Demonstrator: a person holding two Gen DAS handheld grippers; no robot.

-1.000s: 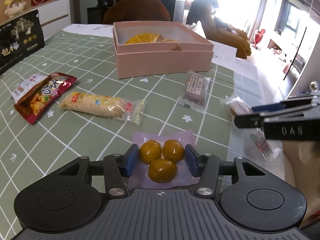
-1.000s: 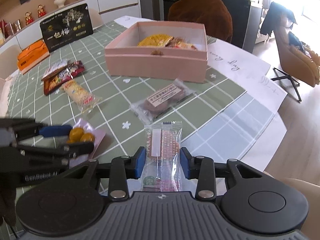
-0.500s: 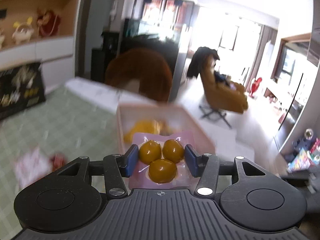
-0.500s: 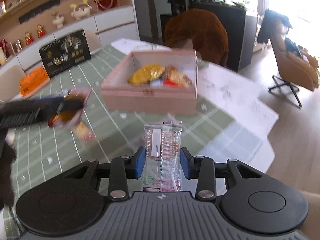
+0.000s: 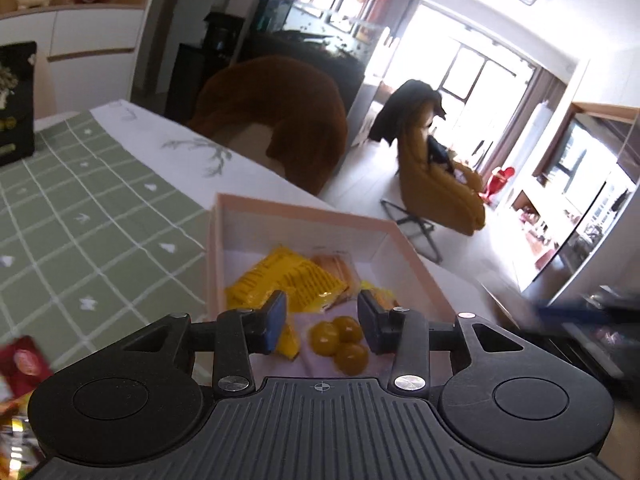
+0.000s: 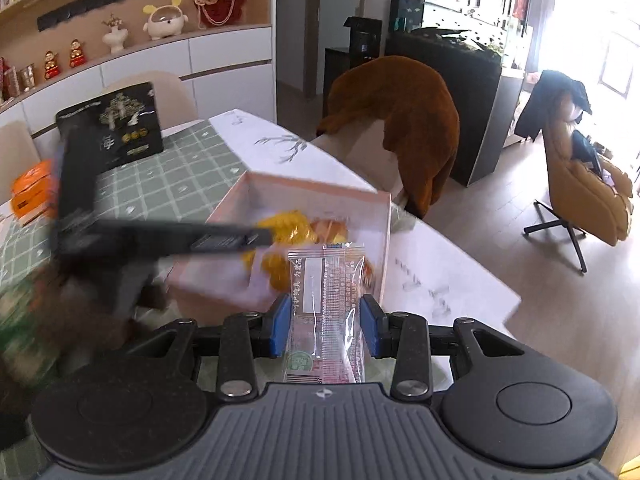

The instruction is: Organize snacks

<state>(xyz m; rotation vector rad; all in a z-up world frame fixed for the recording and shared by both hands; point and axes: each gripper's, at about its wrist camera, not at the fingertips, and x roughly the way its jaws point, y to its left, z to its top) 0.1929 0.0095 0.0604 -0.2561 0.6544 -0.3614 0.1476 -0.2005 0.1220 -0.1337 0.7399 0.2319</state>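
Observation:
A pink open box [image 5: 404,244] stands on the green checked tablecloth and holds a yellow packet [image 5: 286,280] and other snacks. My left gripper [image 5: 322,328] is open above the box's near end. The pouch of three yellow balls [image 5: 340,338] lies below it in the box, free of the pads. My right gripper [image 6: 325,324] is shut on a clear wrapped snack packet [image 6: 326,312] and holds it in front of the box [image 6: 312,196]. The left gripper shows blurred in the right wrist view [image 6: 256,238], reaching over the box.
A brown chair back [image 5: 280,120] stands behind the table. A black gift bag [image 6: 112,128] and an orange box [image 6: 30,196] stand at the far left. A red snack pack [image 5: 24,364] lies at the left edge. White paper [image 6: 436,264] covers the table's right end.
My left gripper carried the pouch of yellow balls up and over to the box, opened, and let it drop inside. My right gripper moved closer to the box with its packet.

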